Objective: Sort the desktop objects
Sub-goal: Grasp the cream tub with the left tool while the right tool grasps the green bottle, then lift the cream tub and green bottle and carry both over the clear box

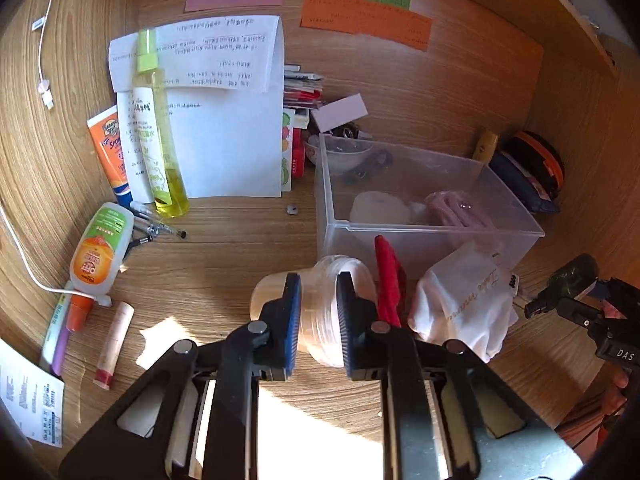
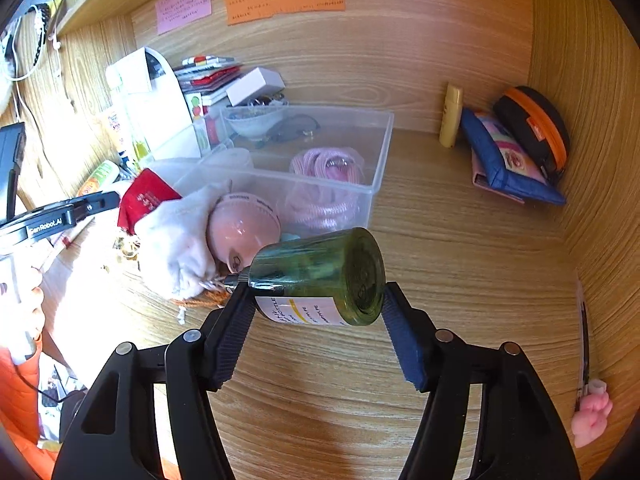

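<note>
My left gripper (image 1: 318,318) is shut on a pale translucent jar (image 1: 316,312) with a tan lid, held on its side just above the desk, in front of the clear plastic bin (image 1: 424,232). My right gripper (image 2: 316,320) is shut on a dark green bottle (image 2: 320,276) with a white label, held sideways over the desk near the bin (image 2: 372,184); this bottle also shows at the right edge of the left wrist view (image 1: 572,276). The bin holds a pink cord (image 2: 328,168) and a white roll (image 1: 380,208).
A white cloth pouch (image 1: 464,304) and red pouch (image 1: 388,276) lie by the bin. Papers (image 1: 224,120), a yellow spray bottle (image 1: 158,128), sunscreen tube (image 1: 112,152), orange-label bottle (image 1: 100,248) and pens sit left. A blue pouch (image 2: 504,160) and black-orange case (image 2: 536,128) sit in the right corner.
</note>
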A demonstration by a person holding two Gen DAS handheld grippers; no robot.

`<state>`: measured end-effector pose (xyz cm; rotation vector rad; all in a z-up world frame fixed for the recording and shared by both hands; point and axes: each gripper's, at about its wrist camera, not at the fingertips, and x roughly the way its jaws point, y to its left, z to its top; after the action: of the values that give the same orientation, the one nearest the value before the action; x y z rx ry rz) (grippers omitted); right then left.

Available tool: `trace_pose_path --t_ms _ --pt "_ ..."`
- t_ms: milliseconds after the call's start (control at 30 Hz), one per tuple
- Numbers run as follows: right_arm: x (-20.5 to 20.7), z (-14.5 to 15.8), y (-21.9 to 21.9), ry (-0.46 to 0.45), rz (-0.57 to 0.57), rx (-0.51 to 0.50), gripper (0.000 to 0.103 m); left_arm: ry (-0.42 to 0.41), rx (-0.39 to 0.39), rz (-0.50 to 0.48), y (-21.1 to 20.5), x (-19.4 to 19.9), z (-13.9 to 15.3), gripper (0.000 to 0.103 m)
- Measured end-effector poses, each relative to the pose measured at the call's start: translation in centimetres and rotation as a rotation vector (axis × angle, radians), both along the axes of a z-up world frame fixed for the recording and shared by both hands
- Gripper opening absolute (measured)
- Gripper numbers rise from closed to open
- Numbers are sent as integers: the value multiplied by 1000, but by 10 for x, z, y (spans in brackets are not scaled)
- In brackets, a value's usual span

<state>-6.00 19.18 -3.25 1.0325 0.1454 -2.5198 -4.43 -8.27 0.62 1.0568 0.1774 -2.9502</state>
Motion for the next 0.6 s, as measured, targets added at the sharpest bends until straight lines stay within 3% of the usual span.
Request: trace_pose_path --t_ms 167,200,267,333,433,600 --pt "1 1 -10 8 29 -2 61 -7 -43 -14 2 0 1 18" --pt "1 0 -11 1 35 -4 61 -21 -33 -21 0 0 -2 22" --pt "0 -2 -11 -15 42 -13 61 -52 1 -29 -7 0 -11 41" --pt "0 -3 -11 -28 50 -24 61 -77 18 -30 -13 2 -19 47" --pt "-1 -2 -9 -39 54 -46 61 -62 20 -23 -22 11 -21 65" --pt "1 1 -14 -32 67 -42 61 -67 58 -30 -36 23 -25 73"
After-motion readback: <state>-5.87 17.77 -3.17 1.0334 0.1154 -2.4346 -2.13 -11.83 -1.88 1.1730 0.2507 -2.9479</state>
